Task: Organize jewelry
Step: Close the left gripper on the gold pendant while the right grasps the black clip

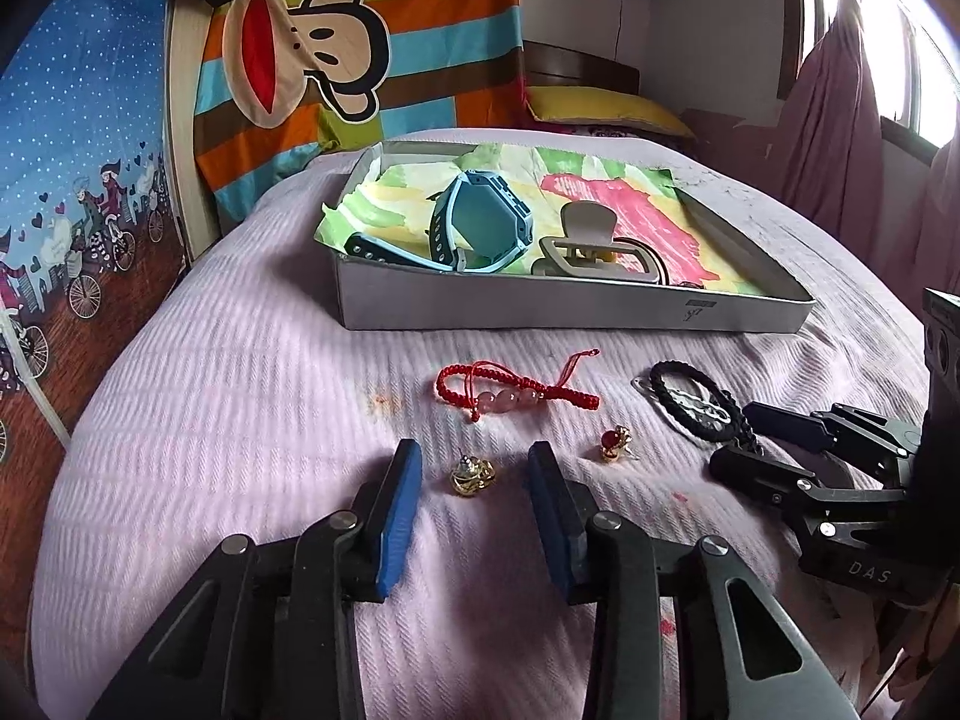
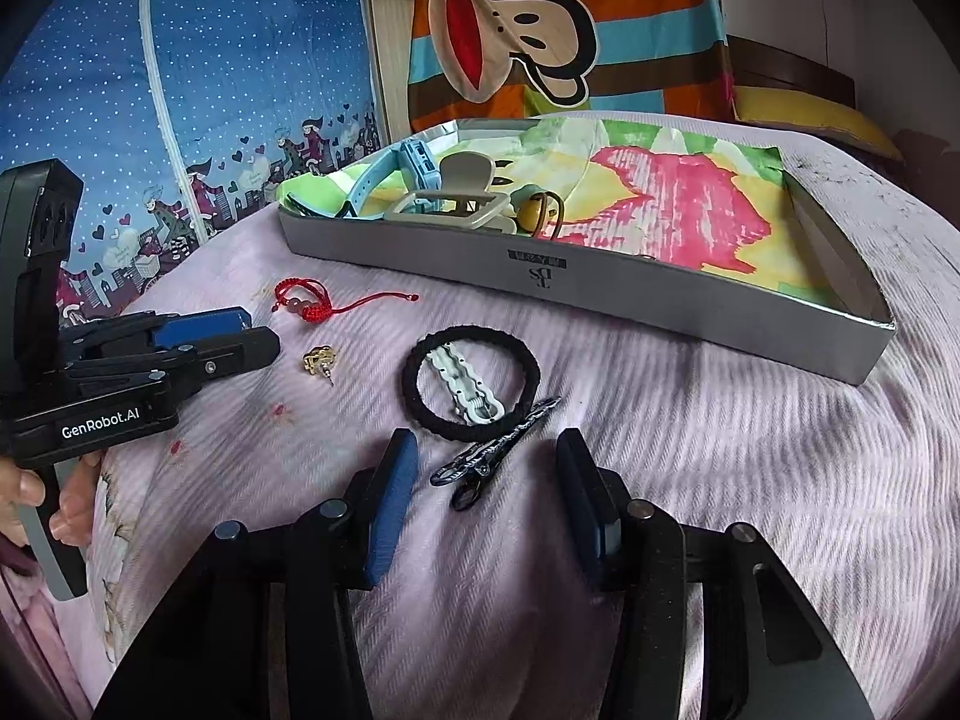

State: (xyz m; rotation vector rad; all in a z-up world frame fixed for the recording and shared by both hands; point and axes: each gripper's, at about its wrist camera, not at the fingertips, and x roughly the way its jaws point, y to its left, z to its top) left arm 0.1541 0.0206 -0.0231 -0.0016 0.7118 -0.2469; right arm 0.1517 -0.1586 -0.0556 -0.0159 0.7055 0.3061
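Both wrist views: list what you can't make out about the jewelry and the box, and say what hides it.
- Brown ring in the grey box: left wrist view, mostly hidden behind the beige claw clip.
- Blue watch: right wrist view, its face hidden by the claw clip and box wall.
- Dark hair clip: left wrist view, covered by the right gripper.
- Gold earring: right wrist view, too small to tell its design.
- Box logo: unreadable.

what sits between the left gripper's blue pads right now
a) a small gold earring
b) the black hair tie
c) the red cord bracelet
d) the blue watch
a: the gold earring lies on the pink bedspread in the gap of the left gripper, its pads not pressing it, while the red cord bracelet lies beyond the tips.
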